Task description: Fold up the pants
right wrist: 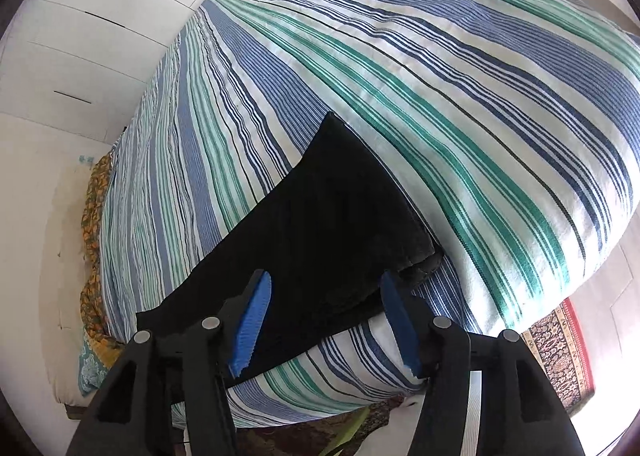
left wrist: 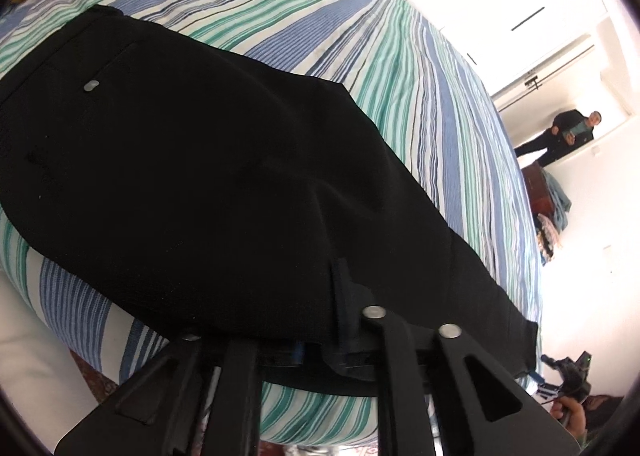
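pants (left wrist: 192, 160) far end cut off | left gripper (left wrist: 320, 356) clamped on hem, pads buried | right gripper (right wrist: 324, 320) parted, empty

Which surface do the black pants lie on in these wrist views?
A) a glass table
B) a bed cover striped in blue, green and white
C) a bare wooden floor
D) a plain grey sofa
B: in both wrist views the black pants are spread across the striped bed cover, whose blue, green and white bands surround the fabric on all visible sides.
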Tool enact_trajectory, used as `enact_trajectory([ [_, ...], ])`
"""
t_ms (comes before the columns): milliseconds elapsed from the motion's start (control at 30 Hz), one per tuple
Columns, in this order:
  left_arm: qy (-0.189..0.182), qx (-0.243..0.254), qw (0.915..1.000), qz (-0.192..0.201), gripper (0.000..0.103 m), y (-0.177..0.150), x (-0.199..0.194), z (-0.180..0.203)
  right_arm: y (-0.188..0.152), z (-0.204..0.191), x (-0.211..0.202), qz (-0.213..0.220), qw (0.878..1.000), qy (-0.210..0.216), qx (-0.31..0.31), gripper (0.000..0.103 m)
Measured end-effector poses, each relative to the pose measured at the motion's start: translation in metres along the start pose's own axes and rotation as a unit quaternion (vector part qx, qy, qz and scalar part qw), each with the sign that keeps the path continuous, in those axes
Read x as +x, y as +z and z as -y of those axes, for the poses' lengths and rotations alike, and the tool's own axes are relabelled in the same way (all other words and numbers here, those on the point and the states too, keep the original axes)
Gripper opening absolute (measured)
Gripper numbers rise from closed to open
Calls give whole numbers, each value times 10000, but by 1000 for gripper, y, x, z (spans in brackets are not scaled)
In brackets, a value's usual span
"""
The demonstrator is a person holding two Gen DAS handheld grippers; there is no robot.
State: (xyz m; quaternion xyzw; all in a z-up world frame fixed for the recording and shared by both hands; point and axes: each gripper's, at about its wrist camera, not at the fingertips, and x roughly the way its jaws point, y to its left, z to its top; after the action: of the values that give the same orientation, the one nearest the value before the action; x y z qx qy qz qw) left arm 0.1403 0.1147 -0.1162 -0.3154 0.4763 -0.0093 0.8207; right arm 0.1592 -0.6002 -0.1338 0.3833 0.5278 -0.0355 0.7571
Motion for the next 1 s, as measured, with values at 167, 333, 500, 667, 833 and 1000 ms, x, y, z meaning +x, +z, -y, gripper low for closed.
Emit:
enact_trajectory([
  [167, 41, 163, 9998, 106, 2, -3, -16, 5, 7, 6, 20, 16, 9983, -582, 41, 5],
  [333, 777, 670, 9947, -71, 3, -23, -13, 0, 1, -2, 12, 40, 9958, -849, -349, 5],
  [500, 941, 798, 9923, -99, 16, -32, -14, 7, -14, -42, -7, 582, 9842, -1230, -1137, 14],
  [667, 829, 693, 9941, -2, 52, -38, -33, 2, -44, -109, -6, 1056, 9689, -637, -2147, 78],
  [833, 1122, 701, 9903, 414, 51, -40, -76, -3, -58, -126, 57, 582, 9764, -20, -2081, 77],
  [1000, 1174, 1267, 9777, 1190, 69, -15, -98, 28, -75, -105, 96, 253, 9881, 29, -1519, 76],
])
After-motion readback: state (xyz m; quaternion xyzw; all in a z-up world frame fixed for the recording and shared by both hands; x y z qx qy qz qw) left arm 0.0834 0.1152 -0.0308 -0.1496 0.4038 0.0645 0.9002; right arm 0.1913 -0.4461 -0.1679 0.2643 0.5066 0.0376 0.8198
